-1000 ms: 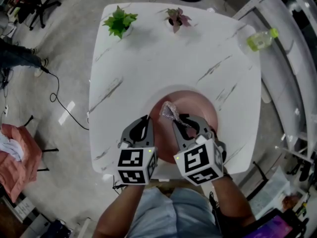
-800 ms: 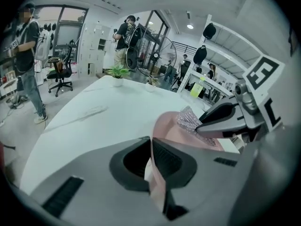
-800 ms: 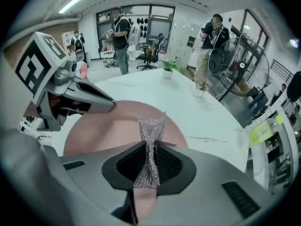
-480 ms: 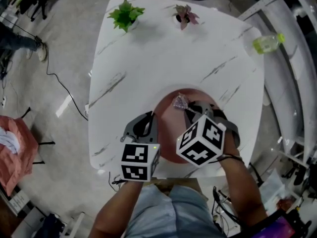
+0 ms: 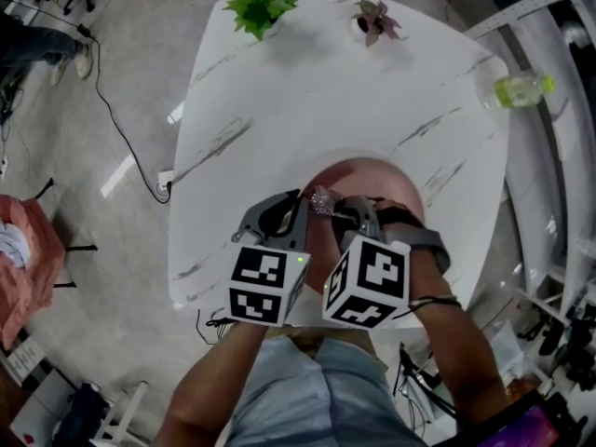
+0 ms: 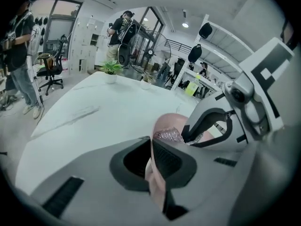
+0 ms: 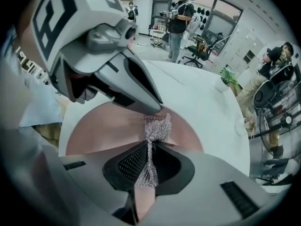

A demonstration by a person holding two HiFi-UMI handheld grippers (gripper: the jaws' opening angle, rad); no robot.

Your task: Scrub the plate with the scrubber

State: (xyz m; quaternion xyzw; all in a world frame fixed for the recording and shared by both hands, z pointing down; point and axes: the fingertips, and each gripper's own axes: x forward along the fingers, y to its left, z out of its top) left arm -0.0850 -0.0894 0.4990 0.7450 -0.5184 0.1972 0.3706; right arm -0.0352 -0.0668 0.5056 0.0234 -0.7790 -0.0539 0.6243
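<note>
The left hand-held gripper (image 6: 150, 139) was clamped on the plate (image 5: 372, 177) rim. The right hand-held gripper (image 7: 149, 144) was clenched on the scrubber (image 7: 157, 126). Both obscured the plate's near half. The bottle (image 5: 521, 89) label was unreadable.

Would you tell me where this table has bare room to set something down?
The middle of the table is bare, between the green plant and pink plant at the far edge and the plate; so is the left side. The near edge is crowded: plate, scrubber, left gripper, right gripper.

White, grey-veined table (image 5: 307, 101) on a grey concrete floor (image 5: 84, 156); white shelving (image 5: 554, 147) along the right edge. Left gripper view: office chair (image 6: 52, 72) and tall windows (image 6: 61, 20), upper left.
</note>
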